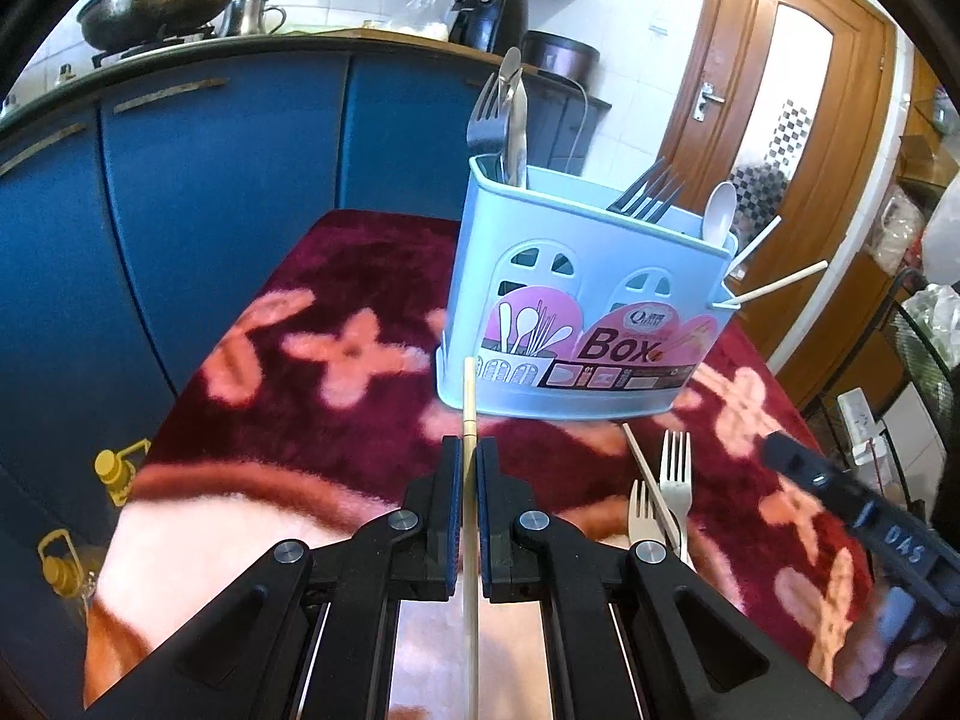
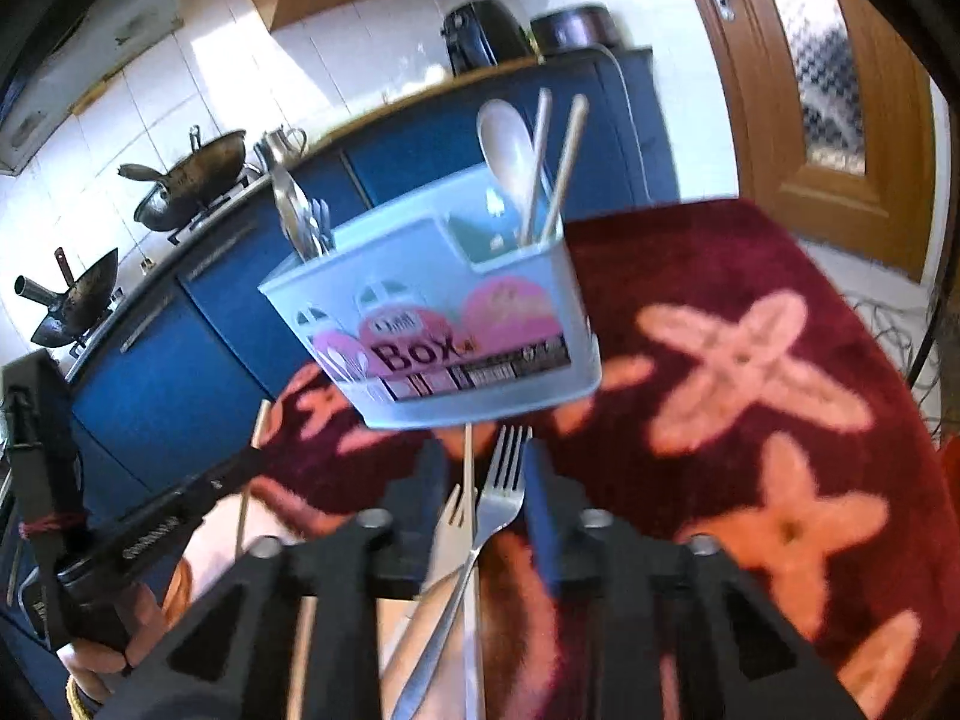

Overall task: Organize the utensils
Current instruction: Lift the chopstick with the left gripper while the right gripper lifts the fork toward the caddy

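Note:
A pale wooden chopstick [image 1: 469, 396] sticks out forward from my left gripper [image 1: 470, 450], which is shut on it just in front of the light blue utensil box [image 1: 570, 312]. The box holds a fork and a steel spoon at its left end, dark forks in the middle, and a white spoon [image 2: 507, 144] with two chopsticks at its right end. My right gripper [image 2: 483, 462] hangs open above a steel fork [image 2: 501, 498], a paler fork [image 2: 454, 516] and a loose chopstick [image 2: 468, 456] lying on the cloth; its pads touch none of them.
The box stands on a dark red cloth [image 1: 336, 276] with pink flower shapes over a small table. Blue kitchen cabinets [image 1: 210, 192] run along the left, with woks on a stove on top. A wooden door [image 1: 780, 120] is at the back right.

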A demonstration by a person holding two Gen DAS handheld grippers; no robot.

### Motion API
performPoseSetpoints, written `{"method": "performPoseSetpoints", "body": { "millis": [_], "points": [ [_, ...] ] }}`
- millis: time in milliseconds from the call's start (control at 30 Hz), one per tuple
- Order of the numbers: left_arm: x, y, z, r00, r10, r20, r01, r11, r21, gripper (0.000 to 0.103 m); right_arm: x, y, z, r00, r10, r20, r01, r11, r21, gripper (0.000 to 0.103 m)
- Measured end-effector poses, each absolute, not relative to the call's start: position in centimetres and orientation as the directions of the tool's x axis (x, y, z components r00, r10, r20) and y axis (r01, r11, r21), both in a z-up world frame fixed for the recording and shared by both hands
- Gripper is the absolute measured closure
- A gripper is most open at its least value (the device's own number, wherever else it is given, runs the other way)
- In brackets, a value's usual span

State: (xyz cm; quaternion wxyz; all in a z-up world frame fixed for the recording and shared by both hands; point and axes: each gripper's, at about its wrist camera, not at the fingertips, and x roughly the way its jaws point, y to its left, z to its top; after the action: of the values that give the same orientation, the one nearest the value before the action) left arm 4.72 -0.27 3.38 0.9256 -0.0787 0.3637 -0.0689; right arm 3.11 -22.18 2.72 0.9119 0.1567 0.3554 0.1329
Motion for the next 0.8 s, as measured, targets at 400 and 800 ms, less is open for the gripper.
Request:
{"method": "performPoseSetpoints", "body": {
  "millis": [400, 800],
  "points": [
    [5.6, -0.5, 2.2, 0.709, -0.183, -0.681, 0.068, 0.979, -0.192, 0.099, 7.2, -21.8, -1.4, 0.605, 0.388, -0.695, -0.112, 0.906, 0.409, 0.068],
    [6.4, -0.7, 1.3, 0.696, -0.188, -0.694, 0.071, 0.979, -0.193, 0.099, 8.0, -21.4, -1.7, 0.623, 0.405, -0.669, -0.146, 0.901, 0.409, 0.097]
  ]
}}
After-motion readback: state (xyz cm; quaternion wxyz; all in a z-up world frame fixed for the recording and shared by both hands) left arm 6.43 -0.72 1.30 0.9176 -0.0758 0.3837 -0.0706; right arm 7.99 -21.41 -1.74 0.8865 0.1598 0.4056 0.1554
